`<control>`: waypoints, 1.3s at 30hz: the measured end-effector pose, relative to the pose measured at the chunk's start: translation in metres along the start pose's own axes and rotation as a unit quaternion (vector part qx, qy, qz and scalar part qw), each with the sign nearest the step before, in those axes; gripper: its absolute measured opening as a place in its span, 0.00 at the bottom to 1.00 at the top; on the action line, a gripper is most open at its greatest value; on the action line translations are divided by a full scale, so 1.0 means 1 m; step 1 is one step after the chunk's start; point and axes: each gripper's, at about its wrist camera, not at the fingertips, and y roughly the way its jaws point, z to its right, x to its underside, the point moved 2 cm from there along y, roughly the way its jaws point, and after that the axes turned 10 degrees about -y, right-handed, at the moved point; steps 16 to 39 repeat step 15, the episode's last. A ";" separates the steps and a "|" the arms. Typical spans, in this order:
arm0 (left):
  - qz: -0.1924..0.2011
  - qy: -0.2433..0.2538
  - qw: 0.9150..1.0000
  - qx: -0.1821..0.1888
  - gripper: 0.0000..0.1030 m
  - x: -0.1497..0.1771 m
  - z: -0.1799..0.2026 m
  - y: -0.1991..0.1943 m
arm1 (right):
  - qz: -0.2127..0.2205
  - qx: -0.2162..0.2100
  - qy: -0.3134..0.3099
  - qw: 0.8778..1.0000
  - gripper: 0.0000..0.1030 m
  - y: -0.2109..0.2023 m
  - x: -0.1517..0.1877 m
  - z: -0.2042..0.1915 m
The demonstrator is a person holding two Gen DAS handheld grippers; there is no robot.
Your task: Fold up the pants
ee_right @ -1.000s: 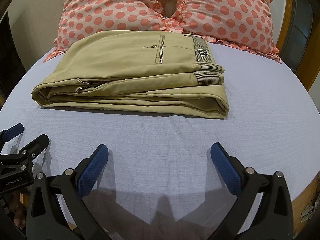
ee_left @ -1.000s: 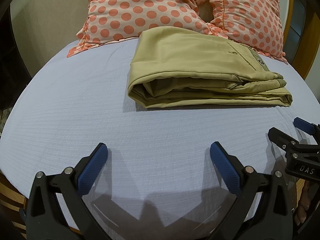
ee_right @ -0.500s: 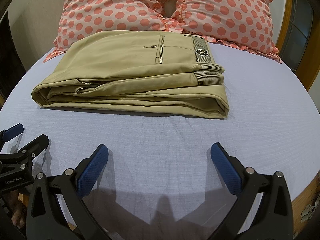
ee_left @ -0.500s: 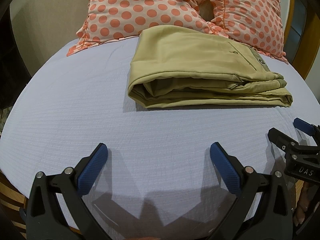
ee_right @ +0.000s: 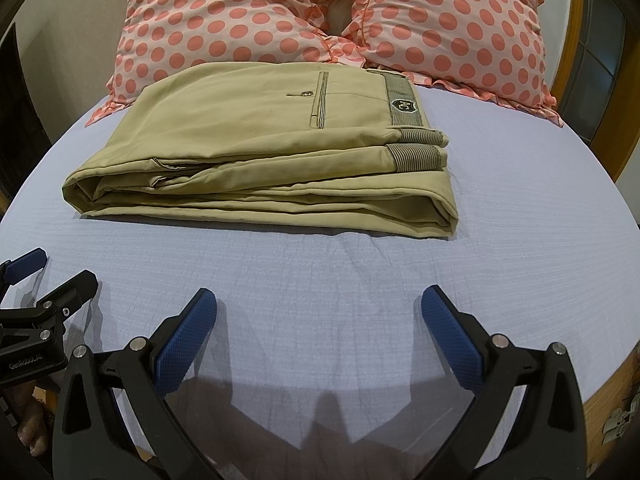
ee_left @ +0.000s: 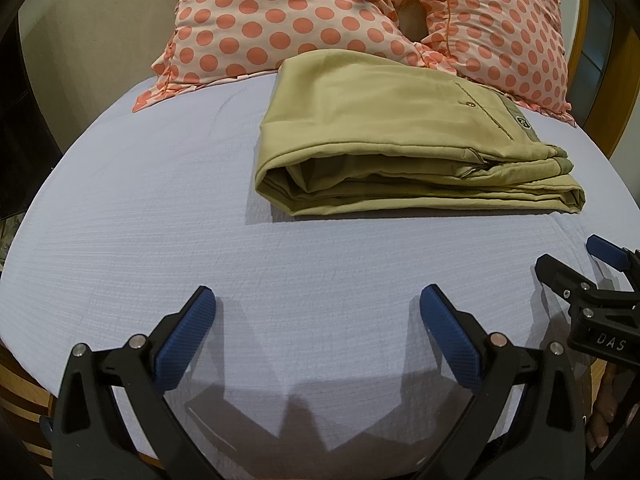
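Note:
The khaki pants [ee_left: 400, 140] lie folded in a flat stack on the pale blue bedsheet [ee_left: 140, 220], with the back pocket and striped waistband on top; they also show in the right wrist view [ee_right: 260, 152]. My left gripper [ee_left: 318, 308] is open and empty, low over the sheet, well short of the pants. My right gripper [ee_right: 320, 308] is open and empty, also short of the stack. Each gripper shows at the edge of the other's view: the right one [ee_left: 580, 268] and the left one [ee_right: 52, 276].
Two pink polka-dot pillows [ee_right: 224, 20] [ee_right: 452, 20] lean behind the pants at the head of the bed. A wooden bed frame [ee_right: 612, 396] shows at the near right edge. A wall [ee_left: 100, 32] stands at the left.
Nothing has visibly changed apart from a very slight shift of the left wrist view. The pants and both open grippers stay where they were.

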 end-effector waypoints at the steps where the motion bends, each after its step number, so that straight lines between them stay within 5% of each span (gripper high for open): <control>1: 0.000 0.000 1.000 0.000 0.98 0.000 0.000 0.000 | 0.000 0.000 0.000 1.000 0.99 0.000 0.000 0.000; 39: -0.005 -0.001 1.000 -0.002 0.98 -0.001 0.000 0.001 | 0.001 0.000 0.000 1.000 0.99 0.000 -0.001 0.001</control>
